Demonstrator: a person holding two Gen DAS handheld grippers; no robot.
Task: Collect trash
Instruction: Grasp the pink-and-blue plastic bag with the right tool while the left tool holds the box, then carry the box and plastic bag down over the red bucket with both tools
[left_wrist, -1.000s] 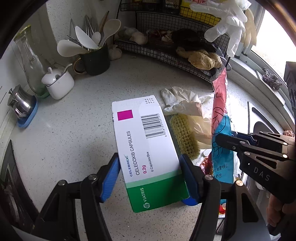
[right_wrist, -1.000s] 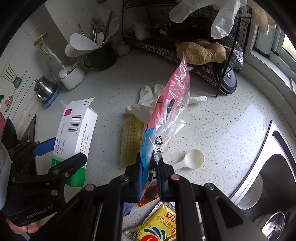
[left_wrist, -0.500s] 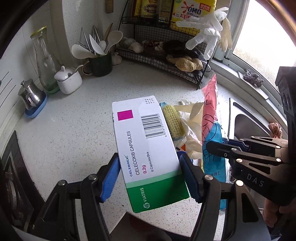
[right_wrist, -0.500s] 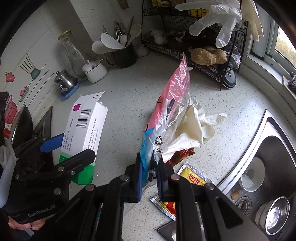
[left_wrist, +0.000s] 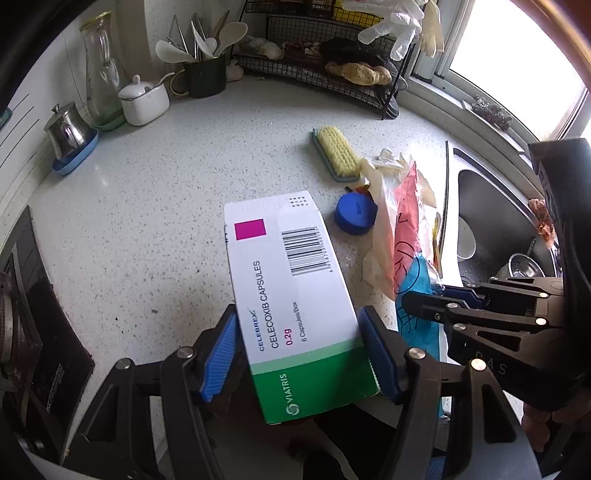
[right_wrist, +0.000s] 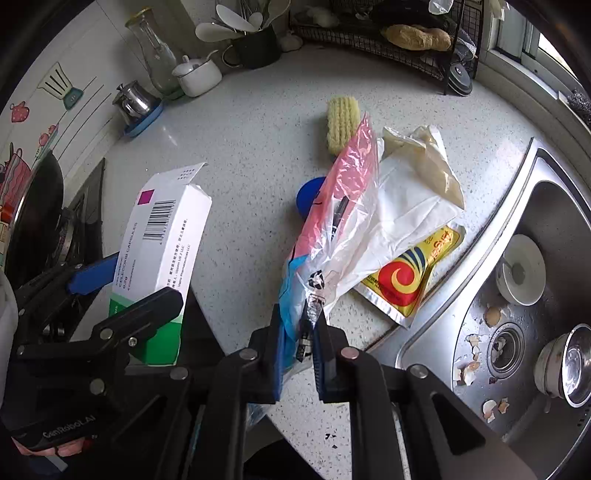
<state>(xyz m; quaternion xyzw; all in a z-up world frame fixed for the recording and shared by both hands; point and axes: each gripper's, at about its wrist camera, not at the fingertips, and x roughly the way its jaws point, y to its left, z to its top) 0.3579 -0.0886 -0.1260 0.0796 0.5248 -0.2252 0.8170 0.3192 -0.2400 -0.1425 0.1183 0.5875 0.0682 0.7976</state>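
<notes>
My left gripper (left_wrist: 299, 354) is shut on a white and green capsule box (left_wrist: 291, 299) and holds it above the counter's front edge; the box also shows in the right wrist view (right_wrist: 162, 254). My right gripper (right_wrist: 299, 354) is shut on a pink and blue plastic wrapper (right_wrist: 332, 229), held upright; the wrapper also shows in the left wrist view (left_wrist: 406, 236). On the counter lie a blue lid (left_wrist: 355, 214), a white glove (right_wrist: 410, 199) and a yellow sachet (right_wrist: 410, 273).
A yellow scrub brush (left_wrist: 337, 152) lies mid-counter. A steel sink (right_wrist: 524, 295) with bowls and eggshell bits is at the right. A wire rack (left_wrist: 332, 70), utensil cup (left_wrist: 205, 74), sugar pot (left_wrist: 144, 103), glass bottle and steel pot line the back. A stove (left_wrist: 22, 332) is at the left.
Both grippers have drawn back toward the counter's front edge with their loads. The counter items look farther away, and the blue lid and more of the sink have come into view.
</notes>
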